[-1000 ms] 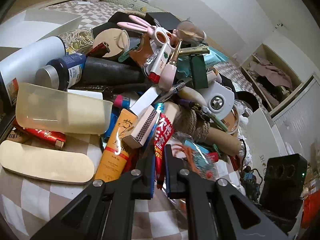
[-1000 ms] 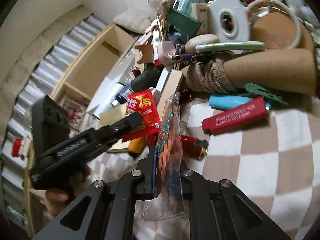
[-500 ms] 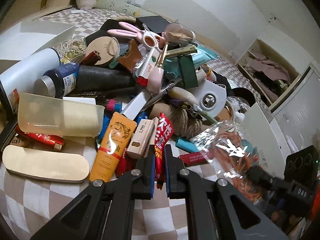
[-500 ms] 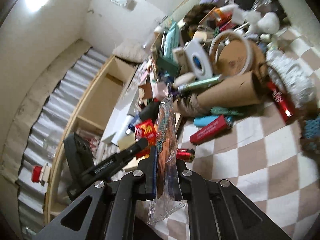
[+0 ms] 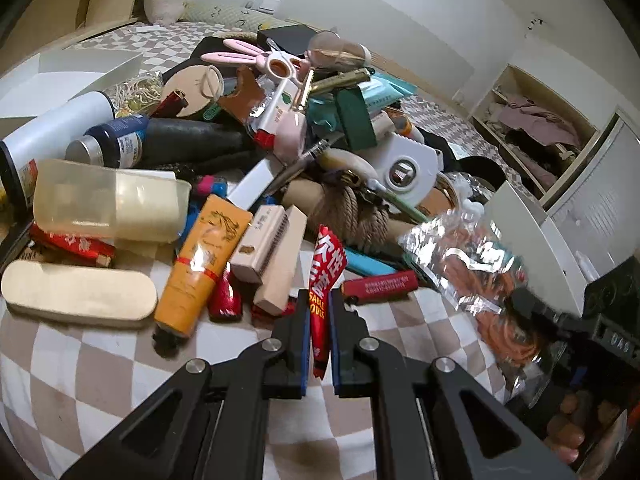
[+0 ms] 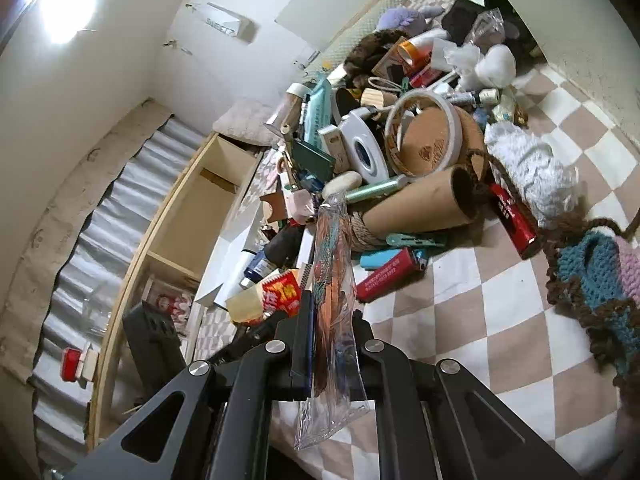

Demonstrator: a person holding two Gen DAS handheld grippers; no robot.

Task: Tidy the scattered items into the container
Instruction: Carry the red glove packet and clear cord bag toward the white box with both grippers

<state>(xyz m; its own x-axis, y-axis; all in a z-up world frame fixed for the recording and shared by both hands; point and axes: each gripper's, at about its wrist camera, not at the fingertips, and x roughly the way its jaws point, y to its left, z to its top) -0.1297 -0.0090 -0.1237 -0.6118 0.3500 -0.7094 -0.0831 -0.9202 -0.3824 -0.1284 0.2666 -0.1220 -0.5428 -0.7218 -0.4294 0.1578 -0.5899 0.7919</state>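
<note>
Both grippers have risen from the pile: left gripper (image 5: 319,330) clamps the red sachet (image 5: 325,280), right gripper (image 6: 332,344) clamps the clear packet (image 6: 334,280). Transport step; the next move needs the white container (image 5: 532,240) alongside.

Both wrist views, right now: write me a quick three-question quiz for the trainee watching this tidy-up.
1. True or false: the left gripper is shut on the red sachet.
2. What does the right gripper hold?
A. the red lighter
B. the clear plastic bag
C. the cardboard tube
3. Fill in: in the left wrist view, the orange tube lies directly to the ___ of the red sachet's neighbour, the beige brush.

Key
1. True; the sachet is pinched between the blue pads.
2. B; the clear plastic bag stands between its fingers, while the red lighter and cardboard tube lie on the checked cloth.
3. left; the beige brush is beside it.
</note>
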